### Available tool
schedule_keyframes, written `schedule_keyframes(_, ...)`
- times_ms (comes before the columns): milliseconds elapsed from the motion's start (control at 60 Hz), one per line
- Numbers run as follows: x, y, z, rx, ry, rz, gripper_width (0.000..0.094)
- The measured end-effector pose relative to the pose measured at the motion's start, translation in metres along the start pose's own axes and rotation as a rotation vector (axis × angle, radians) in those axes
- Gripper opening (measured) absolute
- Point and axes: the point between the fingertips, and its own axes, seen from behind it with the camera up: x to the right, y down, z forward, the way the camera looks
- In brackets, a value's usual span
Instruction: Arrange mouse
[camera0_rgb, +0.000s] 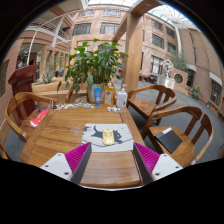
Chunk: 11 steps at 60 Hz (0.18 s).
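Slatted wooden counter (60, 135) is ringed by curved wooden chairs (178, 125). A grey rectangular mat (108, 137) lies on it, carrying a small rounded yellowish mouse (108, 137), just ahead of the gripper (112, 158), whose jaws are held apart.

No text, label, brand, number or sign can be read. The grey rectangular mouse mat (106, 136) on the round wooden table (60, 135) bears only indistinct light marks, and the small bottles (110, 95) at twelve o'clock beyond it carry labels too small to make out.
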Motion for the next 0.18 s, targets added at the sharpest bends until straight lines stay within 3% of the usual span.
schedule_keyframes(183, -0.001, 0.002, -0.012, 0.003, 0.0, -0.018, 0.0853)
